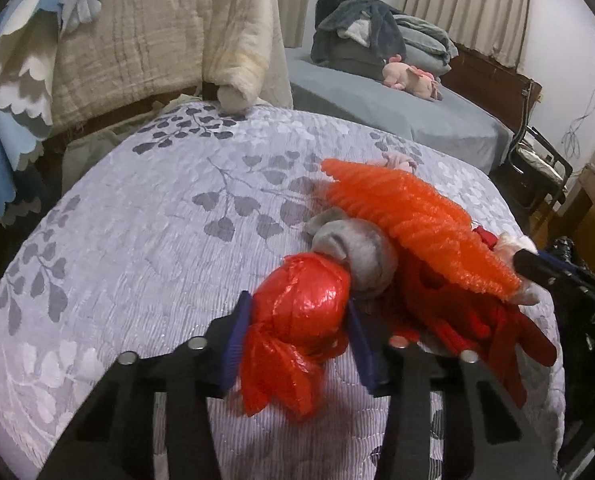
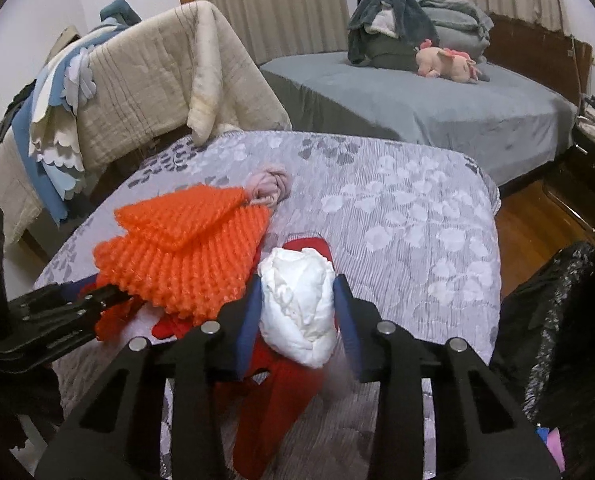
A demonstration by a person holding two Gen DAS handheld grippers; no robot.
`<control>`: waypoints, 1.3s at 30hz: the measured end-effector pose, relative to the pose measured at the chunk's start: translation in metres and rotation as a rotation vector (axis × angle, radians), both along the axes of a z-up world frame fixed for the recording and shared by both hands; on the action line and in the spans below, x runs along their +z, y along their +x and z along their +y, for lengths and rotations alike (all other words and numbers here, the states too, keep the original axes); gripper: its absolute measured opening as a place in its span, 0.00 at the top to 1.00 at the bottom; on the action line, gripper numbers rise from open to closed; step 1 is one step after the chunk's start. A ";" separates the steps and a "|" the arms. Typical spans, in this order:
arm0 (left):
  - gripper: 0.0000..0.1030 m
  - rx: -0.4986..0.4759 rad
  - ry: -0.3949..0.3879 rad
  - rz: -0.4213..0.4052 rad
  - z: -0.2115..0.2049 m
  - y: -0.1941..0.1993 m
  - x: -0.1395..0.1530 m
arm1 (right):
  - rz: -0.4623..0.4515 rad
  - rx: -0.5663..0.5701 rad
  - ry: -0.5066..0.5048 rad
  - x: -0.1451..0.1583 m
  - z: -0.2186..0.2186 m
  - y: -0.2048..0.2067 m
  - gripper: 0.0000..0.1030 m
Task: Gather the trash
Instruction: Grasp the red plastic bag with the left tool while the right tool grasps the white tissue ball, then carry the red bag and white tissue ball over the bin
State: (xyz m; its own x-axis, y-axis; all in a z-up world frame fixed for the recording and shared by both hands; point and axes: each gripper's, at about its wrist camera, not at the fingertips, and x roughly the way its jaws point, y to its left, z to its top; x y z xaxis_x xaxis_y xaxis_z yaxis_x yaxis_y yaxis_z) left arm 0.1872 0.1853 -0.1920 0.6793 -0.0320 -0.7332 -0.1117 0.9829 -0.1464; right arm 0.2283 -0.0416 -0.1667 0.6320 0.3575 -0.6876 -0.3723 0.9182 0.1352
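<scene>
My left gripper (image 1: 299,320) is shut on a crumpled red plastic bag (image 1: 305,312) just above the grey leaf-patterned bed cover (image 1: 137,240). My right gripper (image 2: 297,304) is shut on a white crumpled paper wad (image 2: 297,304) over a red cloth (image 2: 273,400). An orange bubble-wrap sheet (image 2: 185,248) lies folded beside it, and it also shows in the left wrist view (image 1: 413,224). A grey rolled sock (image 1: 357,252) lies behind the red bag. A pink knotted cloth (image 2: 267,184) lies past the orange sheet. The left gripper (image 2: 109,296) shows at the left edge of the right wrist view.
A black trash bag (image 2: 557,340) stands open at the right of the bed. A beige quilt (image 2: 157,72) hangs over a rack at the back left. A second bed (image 2: 417,100) with blankets and a pink plush toy (image 2: 445,62) lies behind. A wooden floor (image 2: 525,232) shows at right.
</scene>
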 end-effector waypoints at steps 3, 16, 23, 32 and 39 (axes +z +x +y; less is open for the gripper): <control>0.62 0.006 0.000 -0.013 0.000 -0.004 0.006 | -0.010 -0.001 0.014 0.008 -0.004 -0.004 0.66; 0.63 0.047 0.021 -0.103 -0.002 -0.030 0.056 | -0.071 0.027 0.034 0.043 -0.008 -0.024 0.66; 0.63 0.025 0.023 -0.130 -0.021 -0.041 0.078 | -0.095 0.024 0.052 0.062 -0.017 -0.038 0.66; 0.63 -0.030 0.018 -0.166 -0.055 -0.047 0.101 | -0.134 0.007 0.066 0.085 -0.039 -0.058 0.66; 0.63 -0.085 0.006 -0.184 -0.086 -0.053 0.112 | -0.161 -0.018 0.067 0.100 -0.062 -0.073 0.66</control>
